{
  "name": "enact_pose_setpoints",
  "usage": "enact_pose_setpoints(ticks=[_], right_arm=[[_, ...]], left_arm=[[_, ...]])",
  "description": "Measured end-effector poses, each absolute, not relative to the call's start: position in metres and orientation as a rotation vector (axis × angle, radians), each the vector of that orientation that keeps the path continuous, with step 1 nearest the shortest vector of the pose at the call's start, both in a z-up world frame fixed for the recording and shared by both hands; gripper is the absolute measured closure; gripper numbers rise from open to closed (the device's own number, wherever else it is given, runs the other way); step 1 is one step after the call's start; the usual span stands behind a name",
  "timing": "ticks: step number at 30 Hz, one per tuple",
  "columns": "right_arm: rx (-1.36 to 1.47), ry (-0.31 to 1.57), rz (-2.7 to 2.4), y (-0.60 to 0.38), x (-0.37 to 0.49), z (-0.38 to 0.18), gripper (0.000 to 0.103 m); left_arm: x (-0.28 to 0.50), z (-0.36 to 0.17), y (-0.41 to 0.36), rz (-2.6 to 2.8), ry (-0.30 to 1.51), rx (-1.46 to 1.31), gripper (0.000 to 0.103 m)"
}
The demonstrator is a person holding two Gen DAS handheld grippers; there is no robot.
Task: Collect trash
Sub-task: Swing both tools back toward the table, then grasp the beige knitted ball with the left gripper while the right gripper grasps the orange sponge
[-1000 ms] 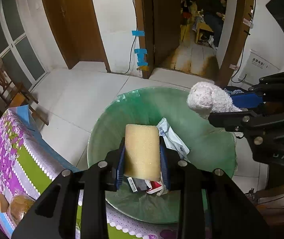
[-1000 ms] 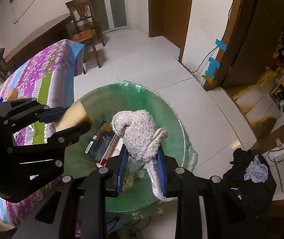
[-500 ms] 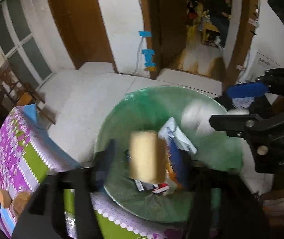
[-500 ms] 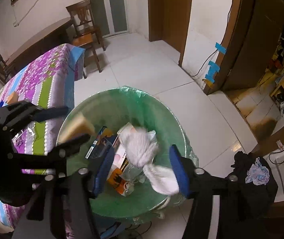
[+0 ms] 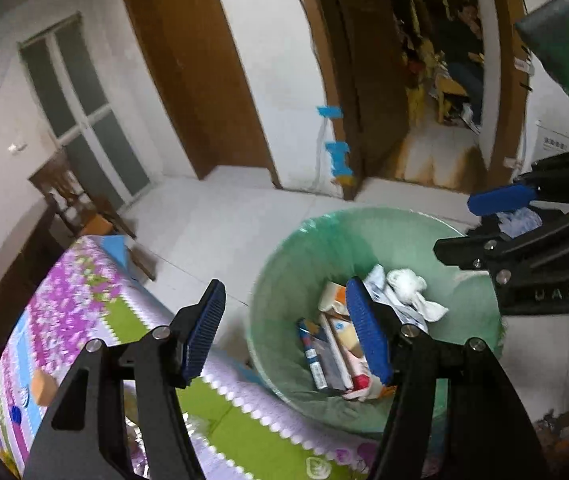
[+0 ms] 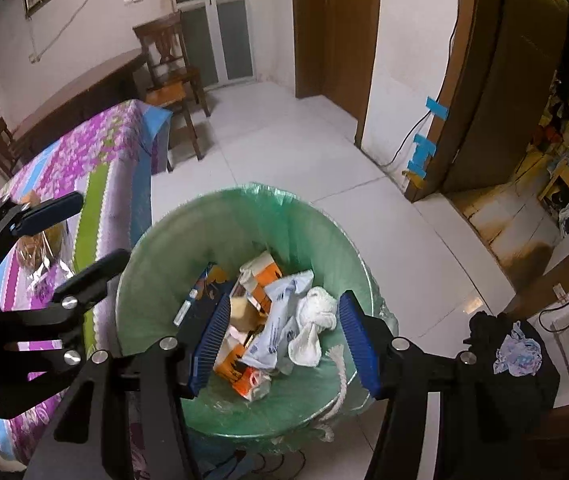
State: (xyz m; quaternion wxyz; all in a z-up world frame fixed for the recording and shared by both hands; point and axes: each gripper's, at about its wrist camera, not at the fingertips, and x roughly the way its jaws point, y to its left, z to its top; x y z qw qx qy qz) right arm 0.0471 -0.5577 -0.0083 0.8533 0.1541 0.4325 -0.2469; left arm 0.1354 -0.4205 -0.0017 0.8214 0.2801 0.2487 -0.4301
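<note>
Tools hanging wide and empty, both loads just let go. Left tool [image 5: 284, 292], having just been opening its jaws, now gaping with nothing between the blue pads and swinging away toward the table [image 5: 84, 280]. Right tool [image 6: 286, 300], likewise just done spreading, hovering directly above the bin [image 6: 204, 240], nothing pressed between its pads either, only the heap far below showing through the gap.

Lying now in the bin: the yellow sponge [image 6: 239, 310], a second ago pinched in the left tool, resting among cartons and wrappers; and the white rag [image 6: 316, 316], a second ago clamped in the right tool, slumping beside it, its cord-like tail [image 6: 340, 380] trailing up and over the rim of the green liner [image 6: 276, 196].

Meaning for the task, by the look of it: two more pieces of trash collected, both hands freed for another pick. Still waiting on the floral-clothed table, just beside the bin: a crinkly wrapped item [image 6: 40, 248] and a small orange-brown piece [image 5: 42, 388], likely next in line. Worth watching: the rag's tail, hanging outside the rim and possibly dragging the rag out.
</note>
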Motion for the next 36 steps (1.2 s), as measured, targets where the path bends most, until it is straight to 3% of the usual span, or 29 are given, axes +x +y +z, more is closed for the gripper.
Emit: enact_pose_setpoints(ticks=[11,20,29,31,34,36], right_arm=[[0.193,0.648,-0.511,-0.502,0.057,0.037,0.044],[0.113,0.573,-0.326,-0.419,0.123,0.055,0.043],[0.090,0.576,-0.057,-0.302,0.213,0.059,0.040],[0.093,0.610,-0.002,-0.274,0.242,0.054,0.037],[0.075,0.649,0.003,-0.243,0.286,0.043,0.017],[0.061,0.679,-0.042,-0.230,0.322,0.031,0.013]], left_arm=[[0.143,0.024,-0.344,-0.751,0.482,0.453,0.043],[0.167,0.017,-0.201,-0.564,0.584,0.291,0.042],[0.218,0.004,-0.033,-0.211,0.646,0.126,0.023],[0.231,-0.001,-0.013,-0.177,0.669,0.104,0.020],[0.250,-0.011,0.004,-0.184,0.708,0.077,0.019],[0.256,-0.019,0.006,-0.229,0.741,0.073,0.018]])
